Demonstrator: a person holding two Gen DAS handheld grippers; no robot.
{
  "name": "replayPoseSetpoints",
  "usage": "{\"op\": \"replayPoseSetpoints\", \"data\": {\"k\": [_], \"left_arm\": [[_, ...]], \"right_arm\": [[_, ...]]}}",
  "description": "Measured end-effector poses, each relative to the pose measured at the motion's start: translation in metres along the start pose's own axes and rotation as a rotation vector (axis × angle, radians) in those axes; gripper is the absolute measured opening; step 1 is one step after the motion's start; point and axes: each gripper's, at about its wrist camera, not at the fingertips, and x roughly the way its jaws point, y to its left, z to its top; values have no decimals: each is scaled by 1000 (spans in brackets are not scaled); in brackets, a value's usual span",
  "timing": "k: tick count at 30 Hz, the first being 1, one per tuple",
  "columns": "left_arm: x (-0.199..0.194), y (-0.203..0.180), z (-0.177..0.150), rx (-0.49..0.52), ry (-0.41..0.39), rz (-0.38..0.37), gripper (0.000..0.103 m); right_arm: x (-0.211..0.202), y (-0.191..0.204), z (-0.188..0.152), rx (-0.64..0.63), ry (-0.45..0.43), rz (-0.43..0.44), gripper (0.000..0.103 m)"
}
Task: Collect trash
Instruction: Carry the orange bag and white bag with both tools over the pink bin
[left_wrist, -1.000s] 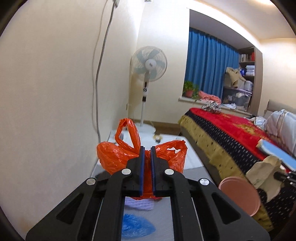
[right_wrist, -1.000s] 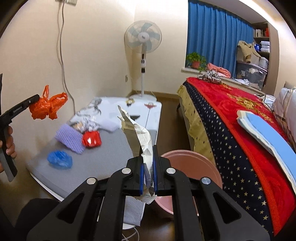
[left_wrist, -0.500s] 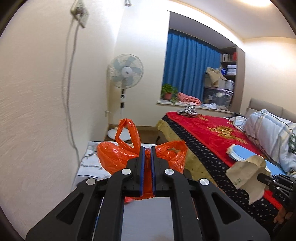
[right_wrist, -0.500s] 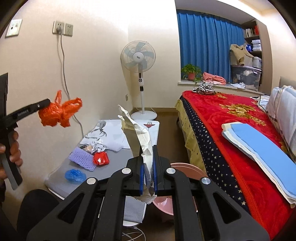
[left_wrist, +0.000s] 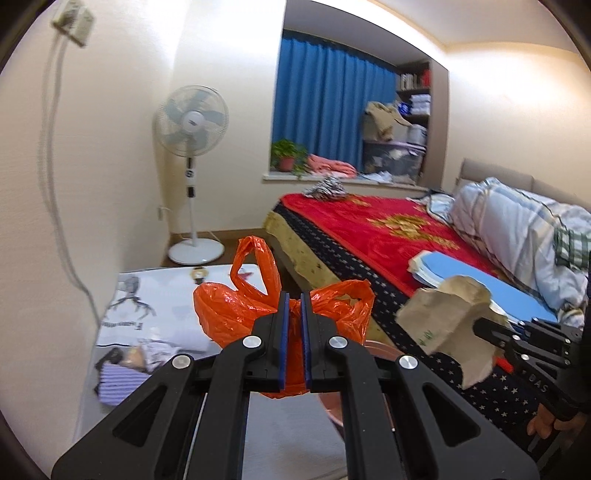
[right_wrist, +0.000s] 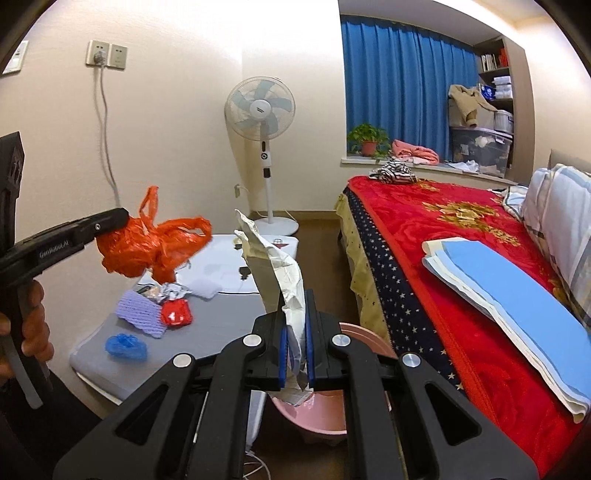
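**Orange bag and crumpled paper held aloft over the bedside clutter**

Orange plastic bag (left_wrist: 284, 314) hangs pinched between the closed jaws of the left gripper (left_wrist: 294, 339), held level in the air above the grey surface (right_wrist: 221, 332). The right gripper (right_wrist: 295, 350) points forward beside the bed (right_wrist: 461, 295), its jaws clamped on a crumpled paper bag (right_wrist: 273, 273) that stands upright, above a pink basin (right_wrist: 325, 417) on the floor. On the surface lie a red wrapper (right_wrist: 177, 312), a blue wad (right_wrist: 125, 345) and a lilac knitted piece (right_wrist: 142, 314), well apart from both grippers.
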Motion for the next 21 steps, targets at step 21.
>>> {"op": "replayPoseSetpoints", "data": {"k": [21], "left_arm": [[125, -61, -35, 57, 174, -115, 6]], "right_arm": [[97, -73, -22, 42, 155, -139, 8]]}}
